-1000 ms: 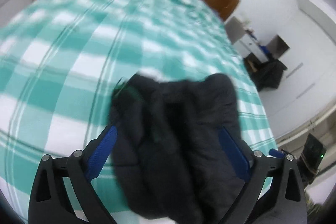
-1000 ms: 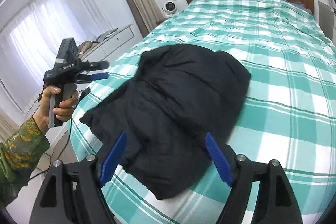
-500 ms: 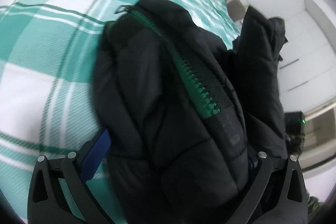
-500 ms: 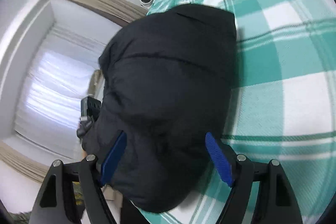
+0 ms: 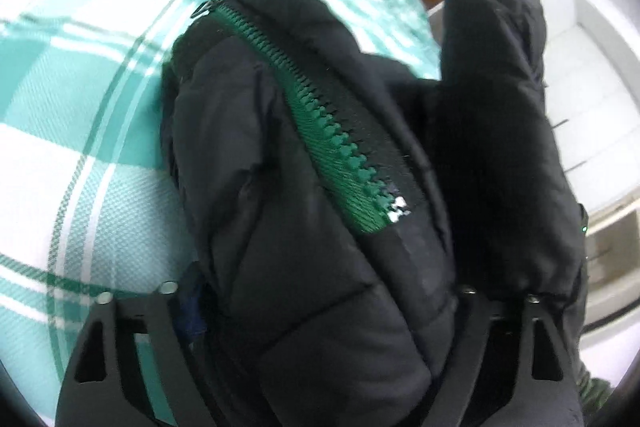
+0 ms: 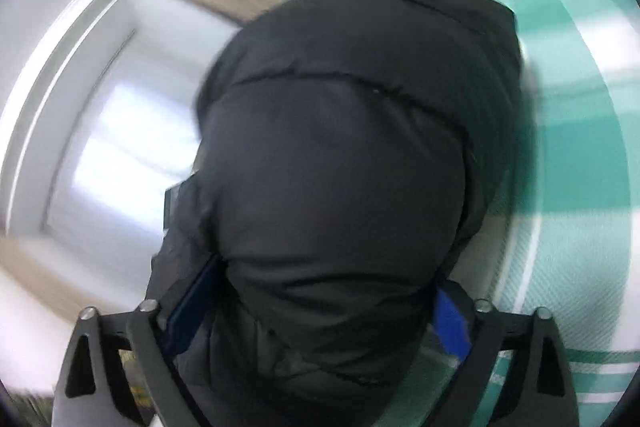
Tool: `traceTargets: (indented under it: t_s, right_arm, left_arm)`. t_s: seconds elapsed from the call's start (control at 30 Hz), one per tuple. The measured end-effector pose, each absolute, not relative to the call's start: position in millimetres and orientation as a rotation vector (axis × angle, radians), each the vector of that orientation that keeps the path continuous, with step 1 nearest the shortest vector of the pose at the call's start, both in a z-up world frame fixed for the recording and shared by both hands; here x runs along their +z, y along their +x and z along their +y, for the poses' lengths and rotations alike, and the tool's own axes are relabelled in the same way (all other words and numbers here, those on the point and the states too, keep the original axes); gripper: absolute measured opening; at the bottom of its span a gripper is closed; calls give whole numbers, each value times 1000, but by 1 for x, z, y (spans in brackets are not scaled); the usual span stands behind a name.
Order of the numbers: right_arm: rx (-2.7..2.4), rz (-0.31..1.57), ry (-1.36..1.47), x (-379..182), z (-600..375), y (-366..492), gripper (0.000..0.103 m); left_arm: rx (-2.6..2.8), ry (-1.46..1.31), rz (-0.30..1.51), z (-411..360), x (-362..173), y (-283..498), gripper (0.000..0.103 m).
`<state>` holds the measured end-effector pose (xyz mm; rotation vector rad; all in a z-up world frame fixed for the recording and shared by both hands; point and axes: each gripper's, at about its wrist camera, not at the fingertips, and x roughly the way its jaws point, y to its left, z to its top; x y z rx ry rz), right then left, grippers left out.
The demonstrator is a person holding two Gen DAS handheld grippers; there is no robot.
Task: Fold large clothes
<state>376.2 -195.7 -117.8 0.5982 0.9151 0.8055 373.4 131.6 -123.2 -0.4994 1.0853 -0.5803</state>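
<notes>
Bed with teal-and-white checked cover carries the black puffer jacket, which fills both views from centre to 6 o'clock. Left gripper straddles a padded fold beside the green zipper, jaws closing. Right gripper straddles another padded bulge, jaws opening; whether either grips, I cannot tell.

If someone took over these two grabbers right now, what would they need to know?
Left hand-held gripper: jaws closing, black puffer jacket bulging between them, green zipper facing up.
Right hand-held gripper: jaws opening, with the jacket's padded bulk between them.
Jacket: bunched on the green checked bedspread, one part standing up on the right.
Done: both grippers are at the jacket.
Left: spread it flat, then fold it.
</notes>
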Motion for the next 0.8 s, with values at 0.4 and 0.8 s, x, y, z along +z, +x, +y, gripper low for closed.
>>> traceTargets:
  t_s: [0.4,0.8]
  right_arm:
    - [930,666,385,9,-197,407,91]
    - [420,942,623,-107,-336,481,95]
  left_arm:
    - [-671,-537,837,90,-6,416,77]
    - [-407,-458,1036,35,-92,486,87]
